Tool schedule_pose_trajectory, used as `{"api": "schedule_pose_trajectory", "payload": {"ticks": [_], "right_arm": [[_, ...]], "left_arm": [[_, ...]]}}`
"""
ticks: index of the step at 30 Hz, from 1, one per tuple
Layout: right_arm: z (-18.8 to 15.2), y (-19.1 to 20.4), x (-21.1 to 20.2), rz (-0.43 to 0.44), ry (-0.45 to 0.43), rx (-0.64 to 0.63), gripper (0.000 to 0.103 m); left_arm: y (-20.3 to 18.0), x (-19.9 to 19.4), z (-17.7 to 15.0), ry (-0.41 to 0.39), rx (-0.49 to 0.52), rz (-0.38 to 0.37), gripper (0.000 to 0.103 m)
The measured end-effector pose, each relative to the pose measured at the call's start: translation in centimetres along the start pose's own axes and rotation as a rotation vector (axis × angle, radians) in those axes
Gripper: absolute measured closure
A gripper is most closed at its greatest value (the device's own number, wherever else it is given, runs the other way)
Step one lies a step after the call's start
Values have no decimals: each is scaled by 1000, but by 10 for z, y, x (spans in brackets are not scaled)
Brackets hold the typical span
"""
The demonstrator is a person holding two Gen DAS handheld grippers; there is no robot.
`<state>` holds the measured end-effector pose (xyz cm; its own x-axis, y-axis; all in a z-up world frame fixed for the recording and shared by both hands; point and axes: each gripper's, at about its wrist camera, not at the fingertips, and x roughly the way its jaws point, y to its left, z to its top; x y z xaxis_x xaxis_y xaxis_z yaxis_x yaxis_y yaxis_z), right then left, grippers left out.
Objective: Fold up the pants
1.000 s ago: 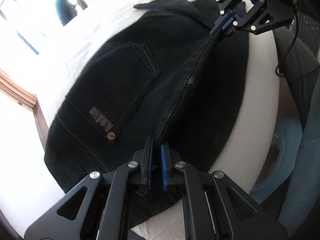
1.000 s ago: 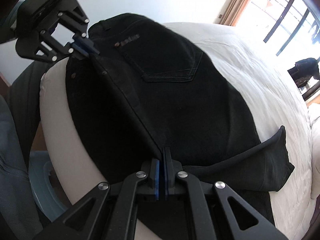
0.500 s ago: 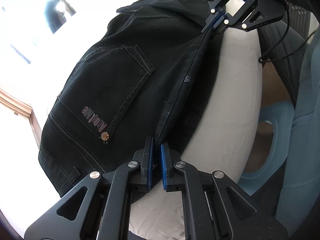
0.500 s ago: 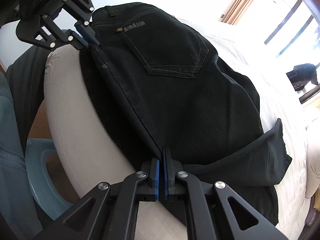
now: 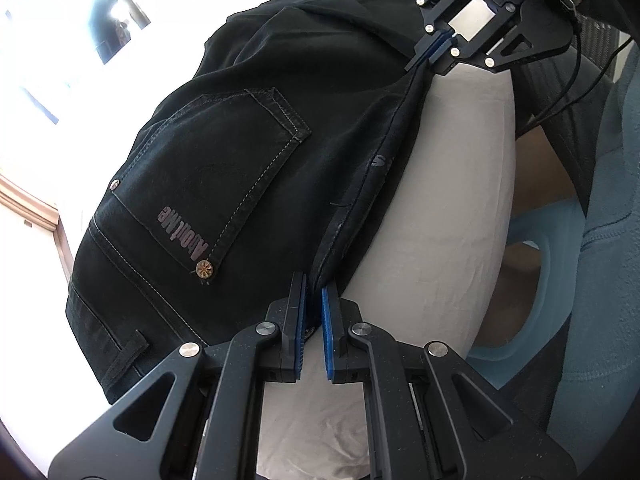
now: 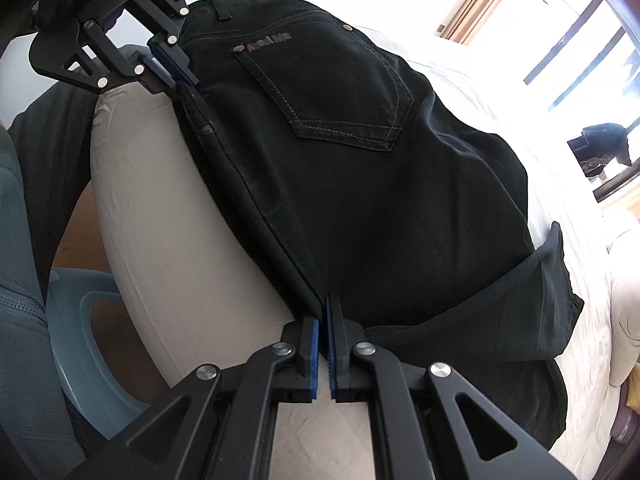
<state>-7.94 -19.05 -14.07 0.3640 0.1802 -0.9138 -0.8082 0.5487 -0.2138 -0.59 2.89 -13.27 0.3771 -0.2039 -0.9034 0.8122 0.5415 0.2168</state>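
Both claws are clamped on the pants (image 5: 248,184) fold edge, left claw (image 5: 313,300) by the back pocket (image 5: 224,176), right claw (image 6: 322,320) further along toward the legs.

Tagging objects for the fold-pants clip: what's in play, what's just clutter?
In play:
- black pants, edge pinched at two spots
- left gripper, shut on that edge
- right gripper, shut on it too
- white bed

Clutter:
- light blue plastic stool
- dark garment by window

White bed (image 6: 500,92), bright window (image 6: 592,32), beige curtain (image 6: 476,4), blue plastic stool (image 6: 76,320)
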Motion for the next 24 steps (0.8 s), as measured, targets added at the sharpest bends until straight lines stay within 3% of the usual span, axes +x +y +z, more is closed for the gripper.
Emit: {"api": "schedule_pose_trajectory", "payload": {"ticks": [12,19,21,24], "right_arm": [[2,13,8,-8,12,18,98],[0,7,8,-12,-9,91,95],[1,2,3,-3,-9,132,87],[1,-8,-9,0,-45,194,48]], "left_arm": [[1,5,-8,-31,-33,28,95],[10,-20,-3,-18,-102,-3,90],[15,-38,3,-27,-115,-16,90],[25,-62,14,-53,-137,-62,89]]}}
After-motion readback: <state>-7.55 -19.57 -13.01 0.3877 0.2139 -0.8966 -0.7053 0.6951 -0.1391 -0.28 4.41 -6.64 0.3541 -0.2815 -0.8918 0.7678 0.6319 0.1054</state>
